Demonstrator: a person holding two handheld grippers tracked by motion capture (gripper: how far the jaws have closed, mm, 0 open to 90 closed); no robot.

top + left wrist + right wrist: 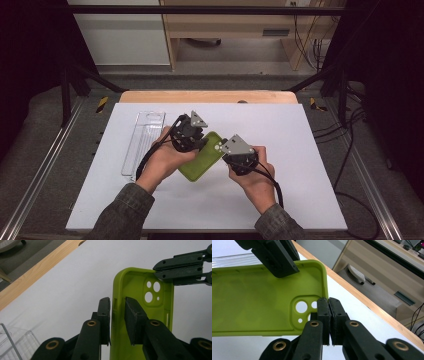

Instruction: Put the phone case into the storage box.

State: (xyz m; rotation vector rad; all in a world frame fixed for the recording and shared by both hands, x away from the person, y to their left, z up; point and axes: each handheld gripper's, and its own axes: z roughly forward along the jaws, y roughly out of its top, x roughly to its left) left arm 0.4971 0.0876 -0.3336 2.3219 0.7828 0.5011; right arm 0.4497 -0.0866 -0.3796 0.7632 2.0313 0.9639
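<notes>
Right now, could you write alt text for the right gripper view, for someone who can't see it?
The right gripper has its two black jaws pinched on the side wall of a lime green phone case, next to its camera holes. The left gripper reaches in from the top over the case's far edge, above a white table.

A matt, smooth lime-green rubbery phone case [130, 287] is seen over a matt white tabletop [280, 125] edged in pale wood.
</notes>
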